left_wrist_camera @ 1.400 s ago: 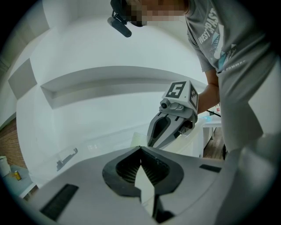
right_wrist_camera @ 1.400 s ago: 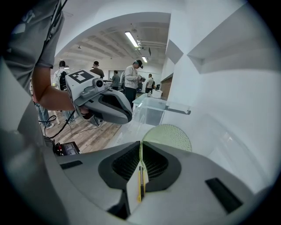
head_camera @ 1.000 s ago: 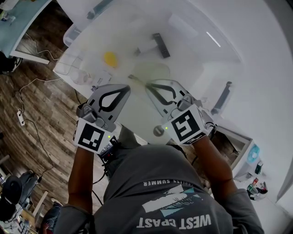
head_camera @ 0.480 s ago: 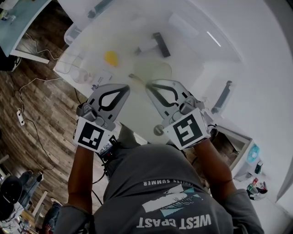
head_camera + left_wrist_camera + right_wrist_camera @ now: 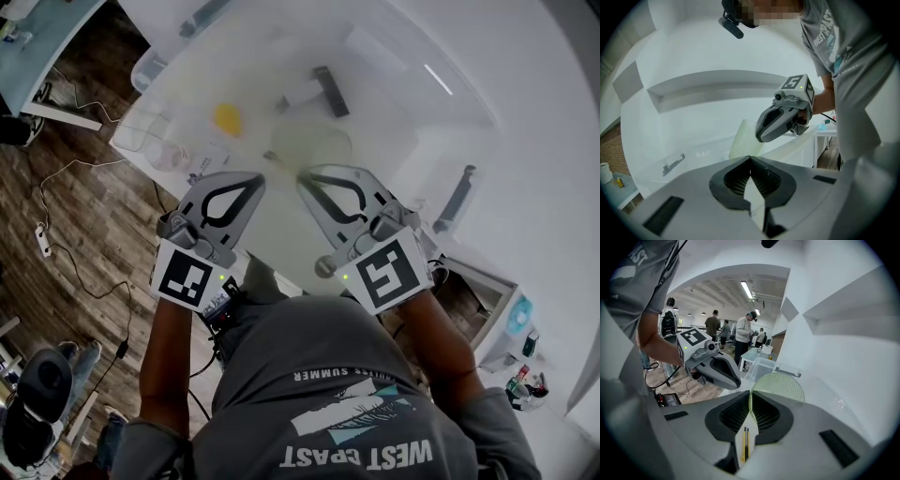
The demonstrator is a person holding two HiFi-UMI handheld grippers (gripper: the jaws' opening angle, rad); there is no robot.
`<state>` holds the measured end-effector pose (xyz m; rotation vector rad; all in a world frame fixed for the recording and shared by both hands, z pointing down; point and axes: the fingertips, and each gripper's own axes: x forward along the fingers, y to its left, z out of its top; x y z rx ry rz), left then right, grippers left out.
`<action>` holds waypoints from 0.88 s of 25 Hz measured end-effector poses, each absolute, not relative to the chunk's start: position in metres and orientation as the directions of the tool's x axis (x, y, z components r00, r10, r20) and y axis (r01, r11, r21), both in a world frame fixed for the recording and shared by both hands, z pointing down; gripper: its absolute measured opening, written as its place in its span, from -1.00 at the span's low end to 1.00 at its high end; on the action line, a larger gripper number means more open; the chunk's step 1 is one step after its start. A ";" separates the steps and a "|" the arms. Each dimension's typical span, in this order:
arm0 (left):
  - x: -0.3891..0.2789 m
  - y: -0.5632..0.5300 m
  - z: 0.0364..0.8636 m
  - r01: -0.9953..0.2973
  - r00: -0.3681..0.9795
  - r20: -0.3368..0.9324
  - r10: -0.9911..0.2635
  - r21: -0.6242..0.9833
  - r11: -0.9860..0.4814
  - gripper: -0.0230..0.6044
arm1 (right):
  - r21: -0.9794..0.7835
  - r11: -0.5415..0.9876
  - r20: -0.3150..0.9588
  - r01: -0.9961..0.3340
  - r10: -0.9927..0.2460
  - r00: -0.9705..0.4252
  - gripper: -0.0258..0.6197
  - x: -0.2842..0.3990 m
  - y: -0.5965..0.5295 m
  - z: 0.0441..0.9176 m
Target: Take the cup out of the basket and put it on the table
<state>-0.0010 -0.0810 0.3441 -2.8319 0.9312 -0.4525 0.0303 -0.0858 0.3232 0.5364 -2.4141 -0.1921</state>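
Note:
A pale green, see-through dotted cup (image 5: 311,145) is above the white table (image 5: 394,103), just beyond both grippers. My right gripper (image 5: 302,176) is shut on the cup's rim; in the right gripper view the thin wall of the cup (image 5: 780,386) runs between the jaws of the right gripper (image 5: 751,397). The left gripper view shows the cup (image 5: 742,140) with the right gripper (image 5: 760,137) at its upper edge. My left gripper (image 5: 259,178) hangs beside it, shut and empty, its pads meeting at the left gripper's tip (image 5: 750,158). Whether the cup touches the table is hidden.
A clear plastic bin (image 5: 155,141) stands at the table's left corner, and again in the right gripper view as the clear bin (image 5: 764,366). A yellow object (image 5: 225,119) and a dark-handled tool (image 5: 326,92) lie farther back. Several people stand in the room behind.
My right hand has drawn back slightly toward the body and to the right. The cup and the left gripper stay about where they were.

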 end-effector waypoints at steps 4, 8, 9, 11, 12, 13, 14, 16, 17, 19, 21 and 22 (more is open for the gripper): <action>-0.001 -0.081 0.344 -0.560 0.764 0.243 -0.598 -0.212 -0.801 -0.90 | 0.263 0.907 0.556 -0.328 -0.421 -0.716 -0.83 0.028 -0.082 0.316; -0.002 -0.081 0.344 -0.562 0.762 0.242 -0.600 -0.212 -0.800 -0.90 | 0.247 0.910 0.553 -0.332 -0.414 -0.723 -0.83 0.026 -0.077 0.314; -0.001 -0.081 0.344 -0.562 0.762 0.242 -0.600 -0.212 -0.799 -0.90 | 0.244 0.911 0.553 -0.332 -0.412 -0.724 -0.83 0.026 -0.076 0.314; -0.001 -0.081 0.344 -0.562 0.762 0.242 -0.601 -0.214 -0.799 -0.90 | 0.242 0.913 0.553 -0.330 -0.409 -0.726 -0.83 0.024 -0.074 0.315; -0.001 -0.081 0.345 -0.561 0.761 0.244 -0.601 -0.215 -0.799 -0.90 | 0.240 0.913 0.554 -0.329 -0.407 -0.726 -0.83 0.024 -0.073 0.316; -0.001 -0.081 0.346 -0.561 0.761 0.246 -0.600 -0.216 -0.799 -0.90 | 0.240 0.914 0.554 -0.328 -0.406 -0.727 -0.83 0.023 -0.071 0.316; -0.001 -0.080 0.347 -0.560 0.761 0.248 -0.600 -0.216 -0.800 -0.90 | 0.240 0.914 0.553 -0.327 -0.405 -0.728 -0.83 0.023 -0.070 0.316; -0.002 -0.079 0.347 -0.559 0.760 0.251 -0.599 -0.218 -0.800 -0.90 | 0.241 0.913 0.551 -0.328 -0.407 -0.728 -0.83 0.023 -0.069 0.315; -0.002 -0.079 0.347 -0.558 0.761 0.252 -0.598 -0.218 -0.801 -0.90 | 0.241 0.913 0.551 -0.329 -0.408 -0.728 -0.83 0.023 -0.068 0.314; -0.002 -0.078 0.347 -0.557 0.761 0.252 -0.598 -0.219 -0.801 -0.90 | 0.243 0.911 0.547 -0.333 -0.412 -0.729 -0.83 0.024 -0.066 0.312; -0.003 -0.077 0.346 -0.558 0.760 0.252 -0.600 -0.221 -0.800 -0.90 | 0.245 0.909 0.545 -0.336 -0.416 -0.728 -0.83 0.025 -0.065 0.311; -0.003 -0.077 0.347 -0.558 0.759 0.252 -0.600 -0.221 -0.800 -0.90 | 0.247 0.908 0.546 -0.338 -0.418 -0.726 -0.83 0.026 -0.064 0.311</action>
